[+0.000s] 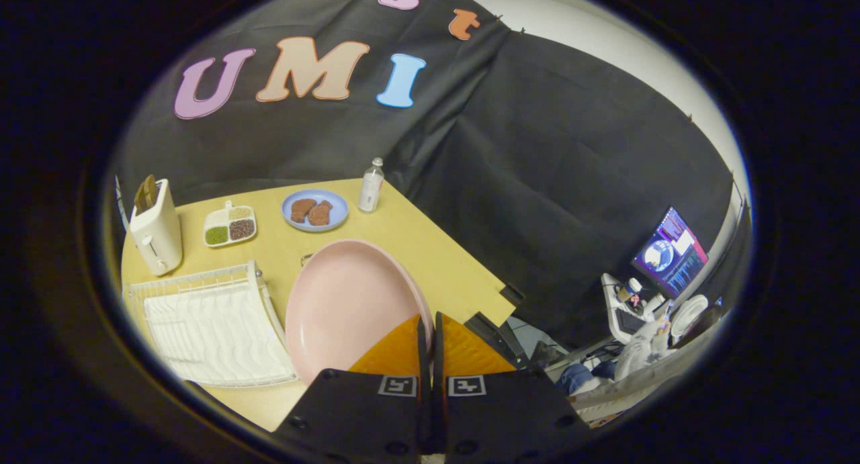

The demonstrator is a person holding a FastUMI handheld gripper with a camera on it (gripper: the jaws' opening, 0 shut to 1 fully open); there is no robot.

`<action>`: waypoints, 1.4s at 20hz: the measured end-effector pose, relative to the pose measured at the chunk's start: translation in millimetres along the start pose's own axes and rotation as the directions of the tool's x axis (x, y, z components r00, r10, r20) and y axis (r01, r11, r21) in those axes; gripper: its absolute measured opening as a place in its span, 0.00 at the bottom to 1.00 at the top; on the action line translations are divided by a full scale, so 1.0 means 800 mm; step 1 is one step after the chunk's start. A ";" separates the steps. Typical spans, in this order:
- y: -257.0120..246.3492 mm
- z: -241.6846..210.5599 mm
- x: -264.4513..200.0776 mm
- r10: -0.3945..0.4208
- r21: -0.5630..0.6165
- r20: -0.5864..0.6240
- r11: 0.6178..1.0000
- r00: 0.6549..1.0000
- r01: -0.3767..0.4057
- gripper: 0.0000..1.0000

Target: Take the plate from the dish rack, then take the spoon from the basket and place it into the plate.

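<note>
A large pink plate (346,309) hangs tilted over the tan table (430,249), just right of the white dish rack (208,323). My gripper (430,321) is shut on the plate's near right rim, and only a thin slit is left between the two fingers. The plate's hollow face is turned toward me. The rack holds nothing that I can see. A small grey bit (306,256) peeks out behind the plate's far edge; I cannot tell what it is. The plate hides the table behind it.
At the table's back stand a white toaster (156,232), a divided tray of grains (230,225), a blue plate with brown food (314,210) and a small bottle (371,185). Beyond the table's right edge a person (645,346) sits by a monitor (668,252).
</note>
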State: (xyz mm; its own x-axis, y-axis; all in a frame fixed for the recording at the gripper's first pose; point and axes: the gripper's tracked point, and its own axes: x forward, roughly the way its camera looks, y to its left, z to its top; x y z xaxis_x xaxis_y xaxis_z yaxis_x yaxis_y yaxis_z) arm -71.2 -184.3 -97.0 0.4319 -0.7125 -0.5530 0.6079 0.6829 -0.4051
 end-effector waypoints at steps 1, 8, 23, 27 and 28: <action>-0.005 -0.006 0.006 0.007 -0.002 -0.008 1.000 1.000 -0.007 0.03; -0.018 -0.062 0.049 0.096 0.034 -0.080 0.995 0.992 -0.094 0.03; 0.014 -0.161 0.177 0.299 0.197 -0.220 0.946 0.929 -0.258 0.03; 0.014 -0.171 0.206 0.318 0.195 -0.239 0.941 0.917 -0.276 0.03; 0.012 -0.172 0.212 0.318 0.191 -0.239 0.942 0.917 -0.276 0.03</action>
State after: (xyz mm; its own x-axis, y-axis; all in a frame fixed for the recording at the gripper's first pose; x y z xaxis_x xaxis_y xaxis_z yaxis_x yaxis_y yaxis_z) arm -84.1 -276.5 -294.7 0.4299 -0.3982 -0.8103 0.5805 0.8093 -0.0896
